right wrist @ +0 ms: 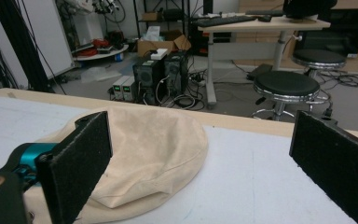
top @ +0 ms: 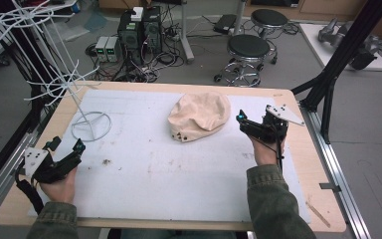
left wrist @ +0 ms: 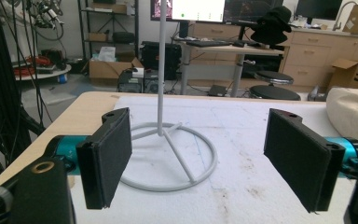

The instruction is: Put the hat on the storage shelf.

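Cream hat [right wrist: 149, 149] near right tongs [right wrist: 200, 163], wire stand [left wrist: 168, 154] ahead of left tongs [left wrist: 198, 161]

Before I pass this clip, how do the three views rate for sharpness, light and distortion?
High view: even light, mild softness, the cream hat readable, the white wire stand pale against the mat. Left gripper view: open jaws sharp, the stand's ring base clear, monitor behind overexposed. Right gripper view: the hat in focus, jaws cropped at the frame edge, background slightly bent.

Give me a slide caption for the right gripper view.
Open right gripper faces a cream cap lying on the white mat.
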{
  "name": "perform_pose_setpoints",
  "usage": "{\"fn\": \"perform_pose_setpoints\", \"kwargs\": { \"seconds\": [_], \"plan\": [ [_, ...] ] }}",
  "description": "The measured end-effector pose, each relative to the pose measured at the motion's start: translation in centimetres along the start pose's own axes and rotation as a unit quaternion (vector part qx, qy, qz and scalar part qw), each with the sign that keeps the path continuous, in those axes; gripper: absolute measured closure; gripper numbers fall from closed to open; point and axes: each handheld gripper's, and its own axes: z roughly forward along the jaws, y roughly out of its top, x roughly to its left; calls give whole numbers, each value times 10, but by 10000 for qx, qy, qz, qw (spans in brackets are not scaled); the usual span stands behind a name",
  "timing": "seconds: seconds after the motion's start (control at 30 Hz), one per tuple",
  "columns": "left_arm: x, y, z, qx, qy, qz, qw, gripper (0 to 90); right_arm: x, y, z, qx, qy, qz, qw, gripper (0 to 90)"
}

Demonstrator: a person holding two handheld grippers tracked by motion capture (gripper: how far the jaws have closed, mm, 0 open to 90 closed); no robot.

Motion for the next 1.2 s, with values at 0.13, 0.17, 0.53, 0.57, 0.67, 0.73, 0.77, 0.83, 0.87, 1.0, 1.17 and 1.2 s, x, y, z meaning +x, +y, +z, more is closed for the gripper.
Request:
{"fn": "perform_pose_setpoints", "kwargs": {
  "seconds": [0.13,0.17,0.53,0.57,0.67,0.73,0.77,0.83,0.87,1.0,1.17,1.2],
  "plan": [
    [0,0,0,-3,0,-6,10000,236,-2,0,6,80,-1,64,9999,49],
    [0,0,0,-2,-1,-8,10000,236,-2,1,8,91,17,120,9999,51],
    [0,0,1,-4,-13,-4,10000,236,3,14,28,305,167,-43,9994,58],
    [0,0,1,1,-16,-1,10000,236,3,14,28,305,167,-43,9994,58],
    [0,-1,1,4,-20,-19,10000,236,6,19,39,463,237,-61,9986,58],
    [0,-1,1,-6,-17,-21,10000,236,7,21,41,472,215,-76,9986,58],
    [0,-1,1,-13,-26,-16,10000,236,8,22,43,443,208,-103,9987,58],
    [-1,-1,1,-5,-33,-21,10000,236,12,28,50,478,173,-144,9986,58],
    [-1,-1,1,4,-42,-9,10000,236,13,30,52,494,165,-154,9985,58],
    [-1,-1,1,7,-69,-2,10000,236,18,38,61,540,156,-180,9983,58],
    [-1,-1,2,7,-69,1,10000,236,24,44,76,597,108,-202,9980,57],
    [-1,-1,2,9,-71,1,10000,236,25,45,78,638,113,-208,9977,58]
  ]
}}
